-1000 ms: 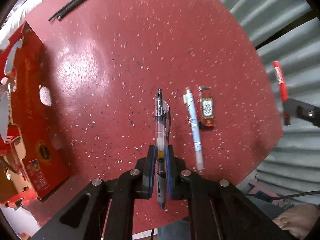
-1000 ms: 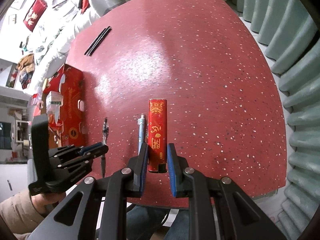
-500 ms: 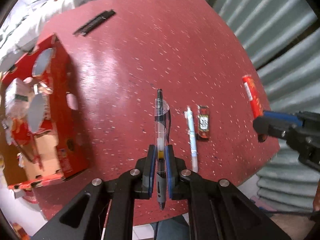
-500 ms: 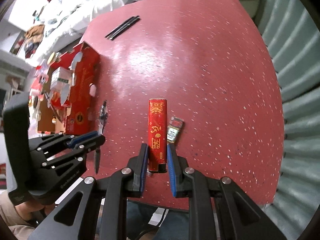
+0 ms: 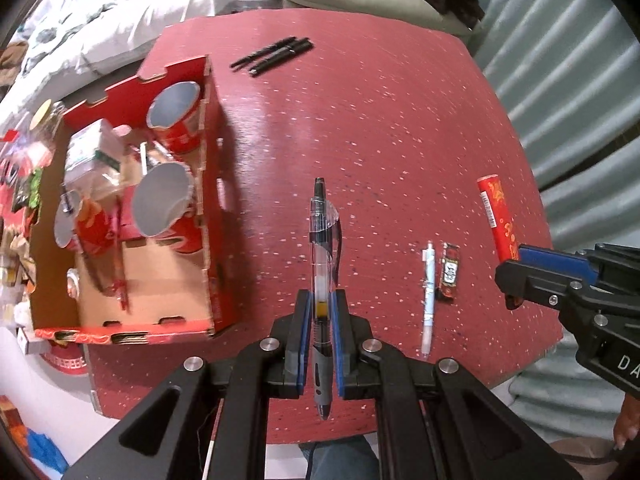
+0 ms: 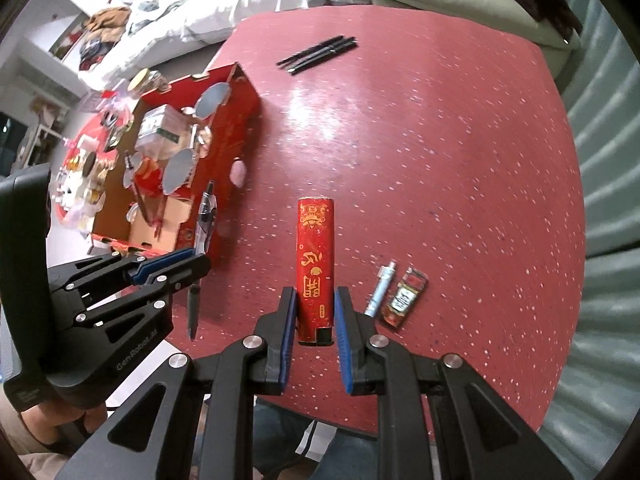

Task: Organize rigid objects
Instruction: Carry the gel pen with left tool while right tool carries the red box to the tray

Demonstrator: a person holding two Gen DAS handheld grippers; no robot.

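Red table (image 5: 400, 120): claws grip pen (image 5: 322, 264) (left), tube (image 6: 315, 264).

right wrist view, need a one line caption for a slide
Right gripper holding a red lighter above the red table, left gripper holding a clear pen beside the red box.

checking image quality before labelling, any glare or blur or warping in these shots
Left wrist view: white glare patch on the red table, fisheye bending its edges, box casting a dark shadow. Right wrist view: similar glare, motion-smeared speckles at far right.
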